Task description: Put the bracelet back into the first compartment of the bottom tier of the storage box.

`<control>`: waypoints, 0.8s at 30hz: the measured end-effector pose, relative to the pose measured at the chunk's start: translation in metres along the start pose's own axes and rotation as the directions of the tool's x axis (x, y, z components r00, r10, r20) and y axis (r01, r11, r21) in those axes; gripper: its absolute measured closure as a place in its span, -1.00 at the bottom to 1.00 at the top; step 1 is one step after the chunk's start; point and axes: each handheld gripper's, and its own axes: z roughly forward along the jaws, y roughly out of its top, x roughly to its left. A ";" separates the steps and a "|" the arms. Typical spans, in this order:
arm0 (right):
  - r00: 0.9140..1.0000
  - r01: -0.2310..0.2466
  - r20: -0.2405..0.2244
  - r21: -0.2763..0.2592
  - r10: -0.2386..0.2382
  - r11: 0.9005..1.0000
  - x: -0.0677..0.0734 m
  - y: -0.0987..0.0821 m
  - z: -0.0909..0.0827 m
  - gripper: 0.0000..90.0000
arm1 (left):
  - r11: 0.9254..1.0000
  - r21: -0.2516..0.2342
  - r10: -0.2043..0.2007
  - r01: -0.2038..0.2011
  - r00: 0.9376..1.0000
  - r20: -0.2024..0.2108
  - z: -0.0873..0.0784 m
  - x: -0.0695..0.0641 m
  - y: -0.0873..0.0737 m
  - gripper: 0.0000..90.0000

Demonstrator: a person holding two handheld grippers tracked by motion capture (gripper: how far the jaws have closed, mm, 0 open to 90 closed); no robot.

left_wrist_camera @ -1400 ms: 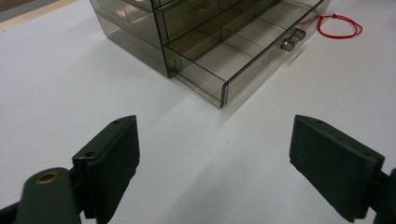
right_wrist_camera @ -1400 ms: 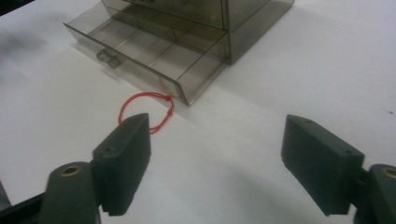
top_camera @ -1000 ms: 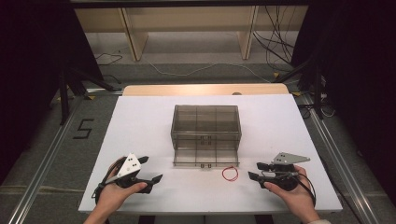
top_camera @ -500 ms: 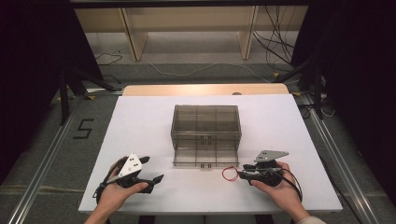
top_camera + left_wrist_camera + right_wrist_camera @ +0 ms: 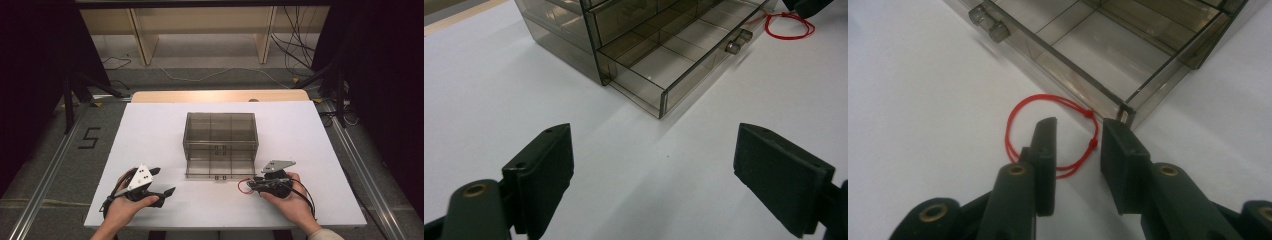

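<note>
A red string loop (image 5: 1020, 107) lies flat on the white table just in front of the open bottom drawer (image 5: 1108, 50) of a smoky clear drawer box (image 5: 220, 131). My right gripper (image 5: 1079, 126) is low over the loop's near side. Its jaws stand a narrow gap apart, and the knotted strand lies on the table between them, unclamped. In the high view the right gripper (image 5: 252, 184) touches the red loop (image 5: 243, 186). My left gripper (image 5: 164, 181) rests at the front left, jaws wide apart with nothing between them, and it faces the drawer (image 5: 674, 55).
The drawer's knob (image 5: 735, 44) points toward the table's front edge. White table (image 5: 150, 130) stretches on both sides of the box. Beyond the table's far wooden edge are a shelf frame (image 5: 200, 30) and cables (image 5: 295, 35) on the floor.
My right gripper has moved left along the front of the table, up to the red loop. The left gripper has stayed in place.
</note>
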 end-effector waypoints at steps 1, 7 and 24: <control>1.000 0.000 0.000 0.000 0.000 1.000 0.000 0.000 0.000 0.54 | 1.000 0.000 0.000 0.000 1.000 0.000 0.000 0.000 0.000 -0.64; 1.000 -0.013 0.017 0.010 0.012 1.000 0.002 0.001 0.003 0.64 | 1.000 -0.005 0.001 -0.001 1.000 -0.007 -0.001 0.001 0.000 -0.64; 0.999 -0.017 0.045 0.016 0.016 1.000 0.001 0.002 0.006 0.93 | 1.000 -0.011 0.005 -0.005 1.000 -0.008 -0.001 0.000 0.000 -0.64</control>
